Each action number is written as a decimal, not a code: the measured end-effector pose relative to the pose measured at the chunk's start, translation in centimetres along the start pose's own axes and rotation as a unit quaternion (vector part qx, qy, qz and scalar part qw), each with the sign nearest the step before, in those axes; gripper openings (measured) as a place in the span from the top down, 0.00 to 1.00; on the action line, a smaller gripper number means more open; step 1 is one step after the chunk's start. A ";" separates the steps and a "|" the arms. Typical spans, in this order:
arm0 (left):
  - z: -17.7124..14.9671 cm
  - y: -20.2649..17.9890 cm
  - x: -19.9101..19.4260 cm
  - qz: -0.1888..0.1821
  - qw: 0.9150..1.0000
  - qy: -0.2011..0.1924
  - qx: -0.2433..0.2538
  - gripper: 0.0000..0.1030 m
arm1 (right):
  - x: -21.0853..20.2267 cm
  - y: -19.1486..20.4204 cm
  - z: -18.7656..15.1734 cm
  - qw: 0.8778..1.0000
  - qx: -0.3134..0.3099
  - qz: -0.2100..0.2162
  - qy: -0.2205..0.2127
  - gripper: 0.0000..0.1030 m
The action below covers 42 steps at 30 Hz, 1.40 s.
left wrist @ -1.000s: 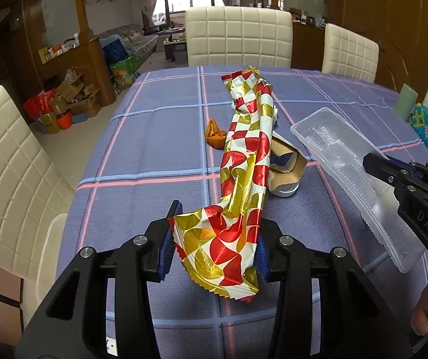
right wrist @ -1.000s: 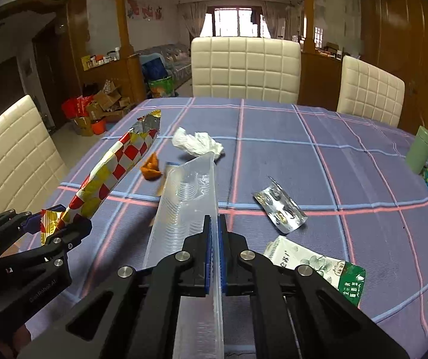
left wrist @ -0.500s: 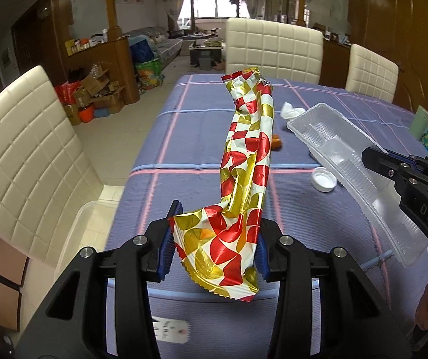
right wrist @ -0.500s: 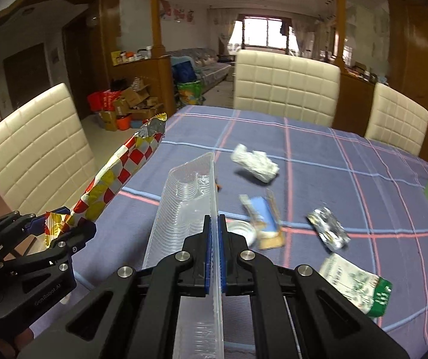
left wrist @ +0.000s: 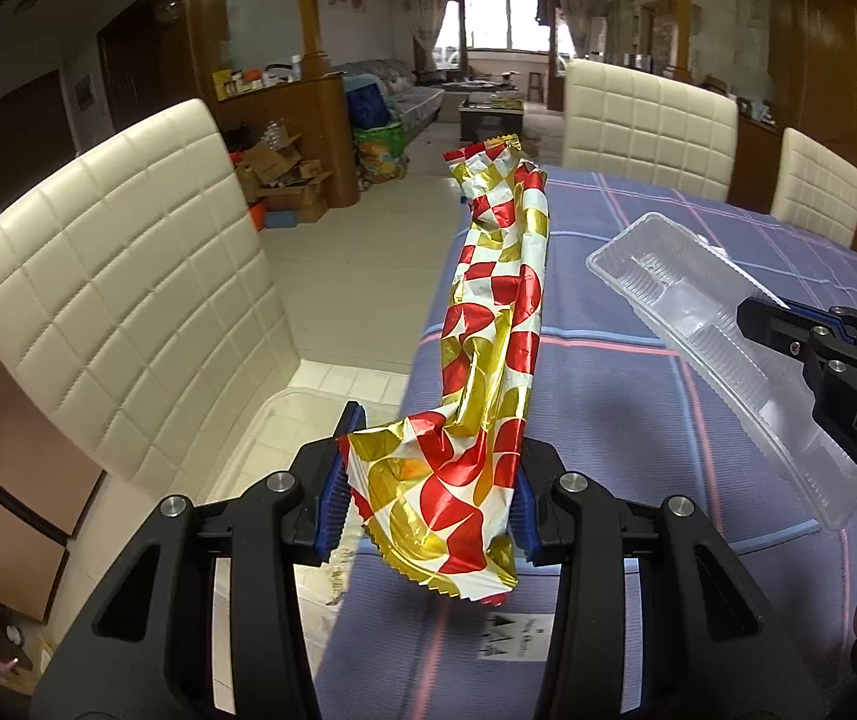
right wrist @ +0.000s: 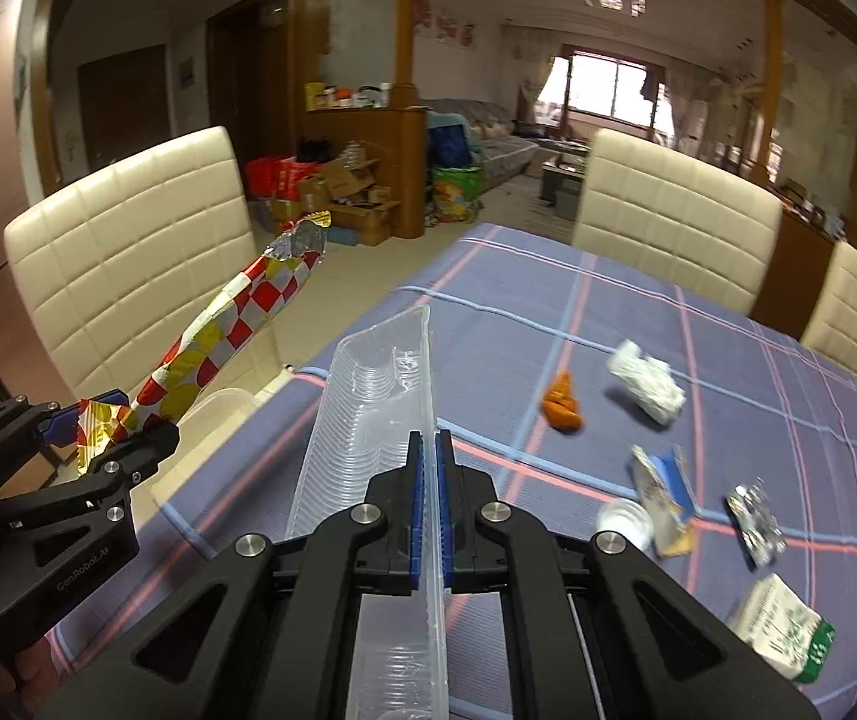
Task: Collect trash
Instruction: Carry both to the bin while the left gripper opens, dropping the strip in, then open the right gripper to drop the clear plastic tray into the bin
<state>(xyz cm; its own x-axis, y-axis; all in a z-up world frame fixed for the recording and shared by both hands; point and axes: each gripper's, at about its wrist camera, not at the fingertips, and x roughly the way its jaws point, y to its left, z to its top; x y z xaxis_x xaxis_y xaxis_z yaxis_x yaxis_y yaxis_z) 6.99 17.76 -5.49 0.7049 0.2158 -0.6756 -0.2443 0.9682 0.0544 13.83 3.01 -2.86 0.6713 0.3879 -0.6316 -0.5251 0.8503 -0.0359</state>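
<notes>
A long foil wrapper (left wrist: 491, 324) checkered in red, gold and white is clamped by its lower end between the blue pads of the left gripper (left wrist: 428, 483), and it stands up and away from the jaws, held in the air over the table's left edge, with its crimped far end pointing toward the room beyond. In the right wrist view the same wrapper (right wrist: 221, 339) slants up from the left gripper (right wrist: 107, 429) at the left side of the picture, in front of a cream quilted chair (right wrist: 128, 276). The right gripper (right wrist: 428, 474) has its jaws closed tight on the thin side wall of a clear plastic tray (right wrist: 368, 408), which it holds lifted above the table; seen from the left wrist, the tray (left wrist: 704, 324) juts out from the right gripper (left wrist: 758, 312) over the cloth. Below the left gripper, between the chair and the table, the pale rim of a translucent plastic bin (left wrist: 260, 438) shows on the floor. The table wears a blue plaid tablecloth (right wrist: 608, 312), and more trash lies on it: an orange peel (right wrist: 563, 402), a crumpled white tissue (right wrist: 647, 390), a torn small box (right wrist: 665, 498) just beside a white cap (right wrist: 625, 525), a silver blister pack (right wrist: 755, 522), and a white and green packet (right wrist: 785, 630) near the right edge.
</notes>
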 end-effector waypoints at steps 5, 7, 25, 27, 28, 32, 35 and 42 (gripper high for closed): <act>-0.3 2.9 0.3 0.023 1.000 0.002 -0.018 0.57 | 1.4 2.7 0.8 0.999 -0.027 0.018 0.000 0.96; -0.4 3.9 0.5 0.031 0.999 0.004 -0.026 0.57 | 1.9 3.7 1.1 0.999 -0.035 0.025 0.002 0.96; -1.5 8.9 3.1 0.064 0.995 0.037 -0.069 0.54 | 5.6 8.2 2.4 0.996 -0.076 0.054 0.010 0.96; -1.5 9.1 3.2 0.068 0.995 0.037 -0.069 0.52 | 5.9 8.2 2.4 0.996 -0.075 0.055 0.011 0.96; -1.5 9.2 3.2 0.070 0.994 0.037 -0.069 0.49 | 6.0 8.3 2.5 0.996 -0.075 0.056 0.012 0.96; -1.5 9.8 2.9 0.077 0.993 0.031 -0.079 0.24 | 6.5 8.5 2.6 0.995 -0.076 0.059 0.013 0.96; -1.6 10.1 2.8 0.085 0.992 0.029 -0.084 0.16 | 6.8 8.9 2.7 0.995 -0.079 0.062 0.014 0.96; -2.4 11.0 3.0 0.089 0.991 0.038 -0.096 0.16 | 7.2 10.3 2.7 0.993 -0.092 0.072 0.016 0.96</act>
<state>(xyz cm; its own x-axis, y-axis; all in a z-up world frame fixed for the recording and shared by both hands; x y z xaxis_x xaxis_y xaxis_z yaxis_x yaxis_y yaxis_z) 4.82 28.79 -8.63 0.5895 0.3631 -0.7215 -0.4868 0.8725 0.0412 14.71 15.51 -5.70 0.5671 0.4860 -0.6650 -0.7028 0.7065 -0.0830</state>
